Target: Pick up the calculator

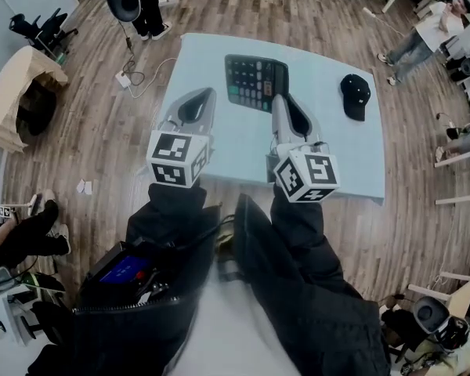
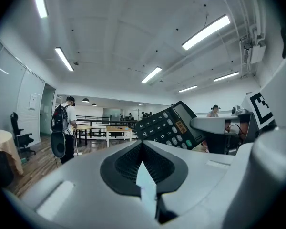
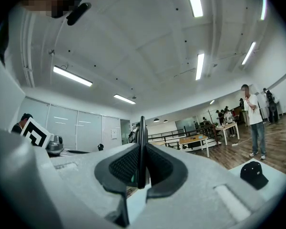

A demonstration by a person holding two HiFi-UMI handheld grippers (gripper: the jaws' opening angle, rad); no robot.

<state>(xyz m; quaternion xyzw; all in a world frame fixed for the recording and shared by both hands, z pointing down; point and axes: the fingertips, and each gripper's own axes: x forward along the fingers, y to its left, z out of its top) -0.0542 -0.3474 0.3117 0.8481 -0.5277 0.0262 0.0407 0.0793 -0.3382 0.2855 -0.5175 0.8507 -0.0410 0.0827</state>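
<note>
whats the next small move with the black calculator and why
Probably just hold steady: the right gripper has its jaws clamped on the edge of the black desktop calculator, which hangs tilted and appears clear of the light blue table. Levelling it gently looks enough; the left gripper is shut and empty.

Left gripper (image 1: 206, 92) and right gripper (image 1: 278, 100): pale grey moulded shells, smooth and rounded, each with a dark oval recess. Inner faces are lined with black ribbed pads (image 2: 126, 163). Each carries a white cube (image 1: 178, 159) printed with black square markers. Forearms are in black jacket sleeves (image 1: 172, 214); a zip (image 1: 133, 305) edges the jacket.
</note>
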